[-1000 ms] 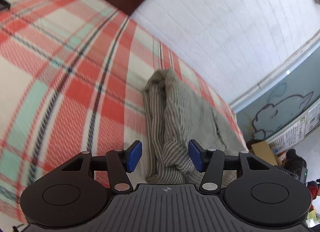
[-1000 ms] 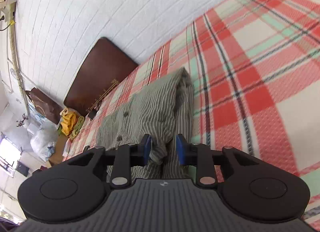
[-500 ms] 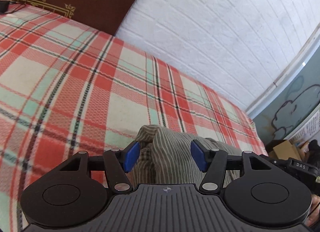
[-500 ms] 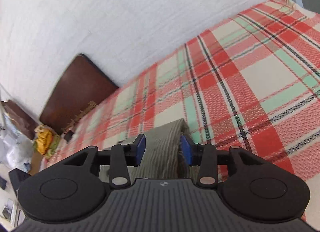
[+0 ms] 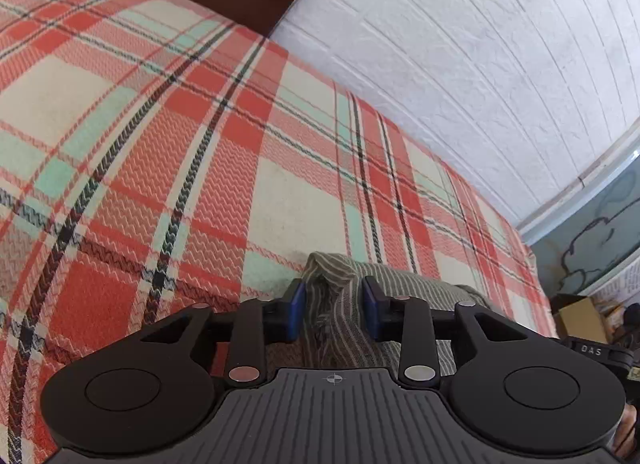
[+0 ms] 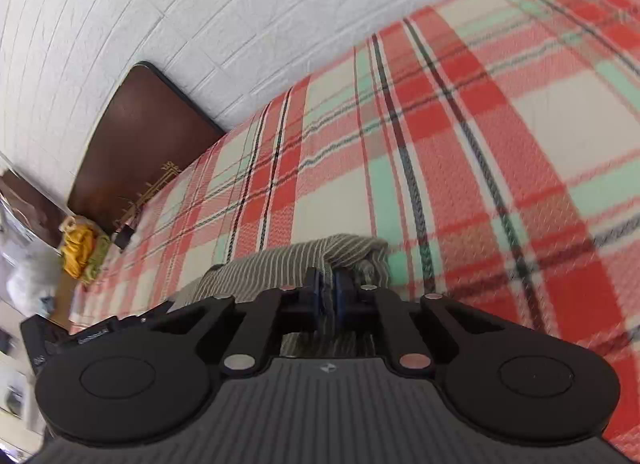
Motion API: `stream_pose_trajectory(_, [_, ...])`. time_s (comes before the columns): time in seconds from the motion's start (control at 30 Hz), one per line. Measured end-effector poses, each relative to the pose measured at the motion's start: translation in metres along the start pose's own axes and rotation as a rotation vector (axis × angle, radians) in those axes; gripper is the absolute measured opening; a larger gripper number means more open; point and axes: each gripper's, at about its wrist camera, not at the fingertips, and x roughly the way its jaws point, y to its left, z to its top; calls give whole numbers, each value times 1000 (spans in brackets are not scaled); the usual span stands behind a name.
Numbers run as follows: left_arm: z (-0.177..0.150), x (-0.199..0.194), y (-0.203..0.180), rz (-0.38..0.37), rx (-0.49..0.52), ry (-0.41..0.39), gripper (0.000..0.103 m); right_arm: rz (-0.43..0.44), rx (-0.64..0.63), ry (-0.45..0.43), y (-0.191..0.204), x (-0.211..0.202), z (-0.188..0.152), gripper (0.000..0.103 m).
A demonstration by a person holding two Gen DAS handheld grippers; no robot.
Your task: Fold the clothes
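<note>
Most of striped shirt [image 5: 340,304] hidden, left gripper [image 5: 333,309] jaws closing around it, right gripper [image 6: 329,296] clenching it.

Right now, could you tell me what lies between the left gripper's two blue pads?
A bunched fold of the striped shirt, seen in the left wrist view; the left gripper is closing on it.

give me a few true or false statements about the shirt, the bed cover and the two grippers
1. The garment is a grey striped shirt. True.
2. It lies on a plain blue sheet. False: the plaid bed cover is red, cream and mint.
3. The right gripper has shirt fabric between its fingers. True: its jaws are closing, nearly together on a fold.
4. The left gripper is over bare cover with nothing between its fingers. False: shirt fabric bunches up between them while the jaws are closing.
5. A dark brown headboard stands against the white brick wall. True.
</note>
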Motion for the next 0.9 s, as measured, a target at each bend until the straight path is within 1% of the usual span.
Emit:
stream_pose_trajectory(0.03, [1, -2, 0, 3, -4, 1, 49, 1, 6, -2, -2, -2, 0, 17])
stream_pose_trajectory(0.07, [2, -7, 1, 9, -10, -7, 53, 10, -2, -25, 1, -11, 0, 24])
stream_pose_trajectory(0.1, [3, -12, 2, 16, -15, -17, 55, 13, -13, -52, 4, -23, 1, 31])
stream_pose_trajectory(0.17, [5, -31, 3, 26, -29, -59, 55, 20, -43, -96, 11, -47, -2, 32])
stream_pose_trajectory(0.23, [5, -52, -3, 4, -14, -74, 55, 32, -69, -121, 16, -69, -11, 32])
stream_pose_trajectory(0.37, [-20, -77, -30, -57, 120, -28, 58, 52, -97, -120, 20, -102, -42, 32])
stream_pose_trajectory(0.43, [-41, -81, -39, -38, 171, 3, 60, 41, -106, -117, 22, -112, -60, 34])
stream_pose_trajectory(0.47, [-51, -82, -39, -27, 180, 13, 61, 32, -107, -111, 23, -114, -68, 35])
stream_pose_trajectory(0.53, [-67, -85, -36, -14, 162, 29, 65, 23, -109, -93, 24, -114, -80, 35])
stream_pose_trajectory(0.6, [-77, -87, -33, -26, 125, 34, 67, 32, -114, -80, 25, -110, -85, 36])
stream_pose_trajectory(0.7, [-79, -85, -33, -45, 82, 29, 66, 22, -94, -71, 25, -99, -85, 37])
stream_pose_trajectory(0.73, [-79, -84, -33, -57, 72, 34, 64, 34, -81, -67, 24, -97, -84, 33])
stream_pose_trajectory(0.77, [-79, -84, -33, -70, 56, 36, 54, 66, -58, -61, 23, -99, -84, 5])
stream_pose_trajectory(0.8, [-78, -85, -33, -82, 39, 37, 52, 97, -34, -54, 23, -100, -83, 6])
stream_pose_trajectory(0.87, [-80, -90, -31, -106, 21, 31, 52, 154, -5, -62, 23, -109, -84, 6])
stream_pose_trajectory(0.9, [-82, -90, -29, -98, 25, 34, 52, 150, -6, -70, 23, -113, -84, 6])
